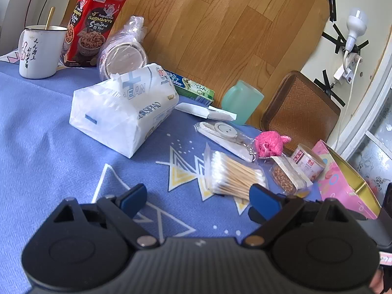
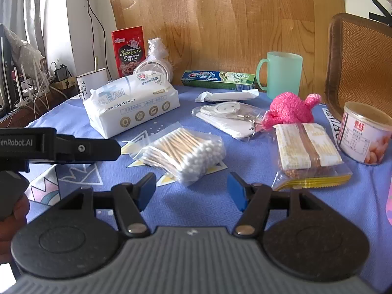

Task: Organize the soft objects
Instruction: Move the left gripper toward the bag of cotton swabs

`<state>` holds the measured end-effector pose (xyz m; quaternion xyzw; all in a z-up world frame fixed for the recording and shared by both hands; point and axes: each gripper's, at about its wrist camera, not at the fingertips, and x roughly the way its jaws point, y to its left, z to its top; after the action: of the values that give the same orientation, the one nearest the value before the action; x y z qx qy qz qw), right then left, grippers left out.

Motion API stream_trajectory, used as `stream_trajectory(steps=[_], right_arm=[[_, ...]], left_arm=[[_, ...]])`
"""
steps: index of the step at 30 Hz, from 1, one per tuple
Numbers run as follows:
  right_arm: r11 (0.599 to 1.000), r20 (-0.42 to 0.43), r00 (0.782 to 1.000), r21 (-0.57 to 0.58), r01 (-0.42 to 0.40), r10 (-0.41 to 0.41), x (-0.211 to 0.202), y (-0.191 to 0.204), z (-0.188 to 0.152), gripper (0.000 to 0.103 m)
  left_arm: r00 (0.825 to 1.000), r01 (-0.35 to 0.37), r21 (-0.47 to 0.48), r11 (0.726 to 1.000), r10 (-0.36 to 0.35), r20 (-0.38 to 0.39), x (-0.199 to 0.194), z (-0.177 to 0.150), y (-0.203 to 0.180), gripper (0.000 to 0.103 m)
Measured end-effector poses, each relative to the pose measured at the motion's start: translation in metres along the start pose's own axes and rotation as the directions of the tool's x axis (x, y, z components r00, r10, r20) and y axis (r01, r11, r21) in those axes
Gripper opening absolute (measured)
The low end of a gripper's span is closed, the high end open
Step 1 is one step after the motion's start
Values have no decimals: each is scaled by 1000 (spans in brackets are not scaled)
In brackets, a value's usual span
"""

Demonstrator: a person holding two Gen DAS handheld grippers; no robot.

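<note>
Right tongs (image 2: 191,191) open, empty; cotton swabs bag (image 2: 182,153) sealed; mug (image 1: 40,51) holds spoon (image 1: 49,17).

The left gripper (image 1: 199,199) hovered open over the blue cloth (image 1: 49,134) — tissue pack (image 1: 117,112) at eleven o'clock, cotton swabs (image 1: 232,174) at one.

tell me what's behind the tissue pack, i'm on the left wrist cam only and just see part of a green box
Observer: It's a Crest toothpaste box, lying flat beside the green cup.
Operator: anything to grab on that cup
Observer: Yes, a handle on the side facing the toothpaste box.
Operator: is the other hand holding anything
Observer: No. The right claw is open over the blue tablecloth, just short of the cotton swab bag.
</note>
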<state>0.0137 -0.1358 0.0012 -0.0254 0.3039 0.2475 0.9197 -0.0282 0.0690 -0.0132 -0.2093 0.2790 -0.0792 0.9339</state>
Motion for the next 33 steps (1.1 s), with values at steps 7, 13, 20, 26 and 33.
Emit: stream_trajectory(steps=[7, 13, 20, 26, 33], right_arm=[[1000, 3, 1000, -3, 3, -3, 0, 0, 0, 71], [1000, 1, 1000, -11, 8, -8, 1, 2, 0, 71], [1000, 6, 1000, -8, 12, -12, 0, 1, 0, 72], [1000, 5, 1000, -9, 10, -9, 0, 0, 0, 72], [1000, 5, 1000, -8, 10, -10, 0, 1, 0, 72]], left_arm=[[1000, 20, -11, 1000, -20, -2, 0, 1, 2, 94], [999, 32, -17, 999, -32, -4, -1, 0, 3, 93], [1000, 28, -6, 1000, -28, -3, -1, -1, 2, 93], [999, 36, -12, 999, -36, -2, -2, 0, 3, 93], [999, 43, -13, 999, -43, -3, -2, 0, 3, 93]])
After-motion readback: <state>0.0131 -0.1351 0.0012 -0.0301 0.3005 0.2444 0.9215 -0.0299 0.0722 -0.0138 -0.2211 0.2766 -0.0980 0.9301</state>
